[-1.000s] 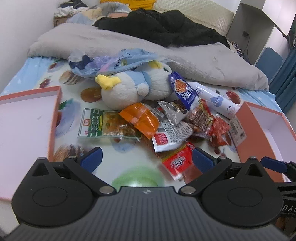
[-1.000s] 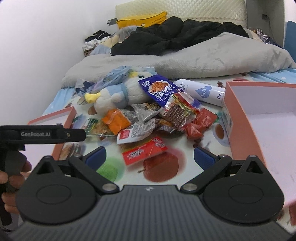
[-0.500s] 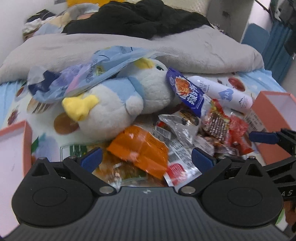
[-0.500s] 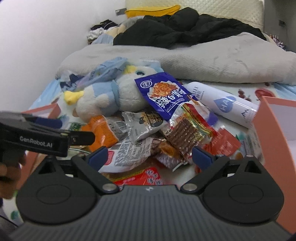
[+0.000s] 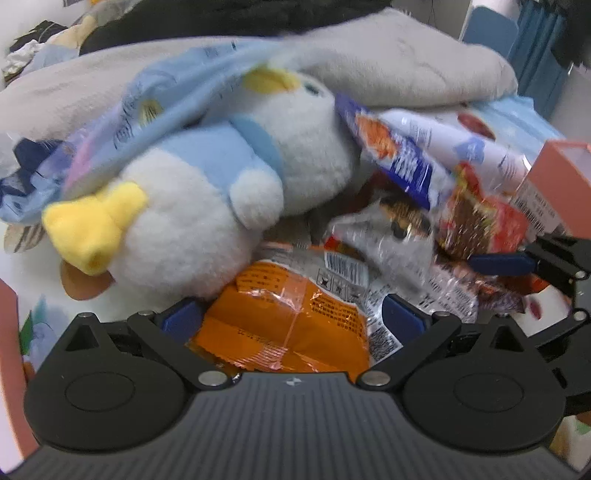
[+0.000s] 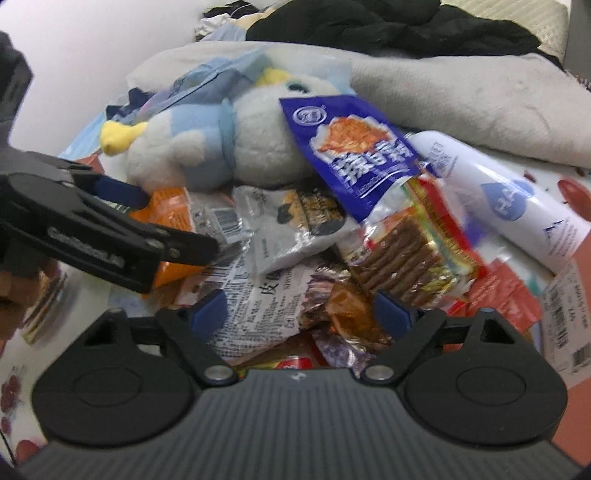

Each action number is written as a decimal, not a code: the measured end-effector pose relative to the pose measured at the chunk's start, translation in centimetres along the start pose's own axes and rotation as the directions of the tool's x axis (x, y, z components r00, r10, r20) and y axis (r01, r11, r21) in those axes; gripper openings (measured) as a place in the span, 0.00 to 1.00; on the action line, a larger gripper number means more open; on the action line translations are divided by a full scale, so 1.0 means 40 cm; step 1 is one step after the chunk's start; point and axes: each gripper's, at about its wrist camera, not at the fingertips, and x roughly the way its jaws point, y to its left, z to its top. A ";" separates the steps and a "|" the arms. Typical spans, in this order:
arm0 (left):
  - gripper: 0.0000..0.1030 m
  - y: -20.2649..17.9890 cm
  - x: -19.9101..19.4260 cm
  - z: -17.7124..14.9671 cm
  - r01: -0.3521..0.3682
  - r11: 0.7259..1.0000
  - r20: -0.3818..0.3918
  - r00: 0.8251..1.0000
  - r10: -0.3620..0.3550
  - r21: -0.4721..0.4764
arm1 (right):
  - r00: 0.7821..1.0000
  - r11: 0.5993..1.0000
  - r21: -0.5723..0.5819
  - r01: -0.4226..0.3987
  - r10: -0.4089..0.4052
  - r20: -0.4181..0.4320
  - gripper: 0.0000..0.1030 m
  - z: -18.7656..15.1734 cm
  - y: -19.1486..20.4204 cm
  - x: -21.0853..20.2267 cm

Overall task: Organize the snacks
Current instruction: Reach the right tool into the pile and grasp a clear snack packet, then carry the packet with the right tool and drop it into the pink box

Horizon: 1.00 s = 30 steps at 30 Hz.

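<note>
Orange foil fills the gap of the left claw (image 5: 291,317): its blue fingers stand spread wide on either side of an orange snack packet (image 5: 284,325), low over it, and I cannot tell whether the pads touch it. The right claw (image 6: 299,314) is also spread, though its jaws have just been closing a little; between its fingers lie a white printed wrapper (image 6: 258,314) and a crinkled brown-and-silver packet (image 6: 343,314), neither of them gripped.

From the right wrist view the left claw's black frame crosses the left side, held by a person's hand (image 6: 14,284) at the edge.

A salmon-pink box (image 5: 557,177) sits at the right end of the heap; its inside is not visible. Another pink edge (image 5: 7,332) shows at the far left.

The snacks lie in one pile on a bed sheet (image 5: 140,299) printed with fruit: a blue pouch with white characters (image 6: 354,147), a clear pack of brown sticks (image 6: 402,254), red sachets (image 6: 506,291) and a silvery bag (image 6: 291,229). A plush penguin (image 5: 207,184) with yellow feet leans against the pile, a pale blue plastic bag (image 5: 147,122) draped over it. A white spray can (image 6: 517,199) lies beside the blue pouch. Behind are a grey blanket (image 6: 461,96) and black clothing (image 6: 388,26).
</note>
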 end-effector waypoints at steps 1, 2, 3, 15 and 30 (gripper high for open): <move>1.00 0.000 0.010 -0.004 -0.007 1.000 -0.004 1.000 0.007 0.002 | 1.000 1.000 -0.005 -0.002 0.002 -0.001 0.85 -0.003 0.001 0.004; 0.99 0.001 0.016 -0.006 -0.016 1.000 0.002 1.000 0.016 0.004 | 1.000 1.000 -0.014 0.000 0.000 -0.001 0.85 -0.005 0.002 0.005; 0.99 0.000 0.020 -0.008 -0.021 1.000 0.008 1.000 0.021 0.005 | 1.000 1.000 -0.025 0.002 -0.002 -0.003 0.85 -0.005 0.005 0.006; 0.81 -0.006 -0.009 -0.002 -0.043 0.997 0.028 0.999 0.044 -0.058 | 0.998 0.996 -0.067 0.062 -0.064 -0.015 0.53 0.003 0.016 -0.016; 0.81 -0.045 -0.235 -0.077 -0.034 0.983 0.092 0.994 0.051 -0.180 | 0.991 0.989 -0.067 0.129 -0.127 0.035 0.51 -0.044 0.079 -0.185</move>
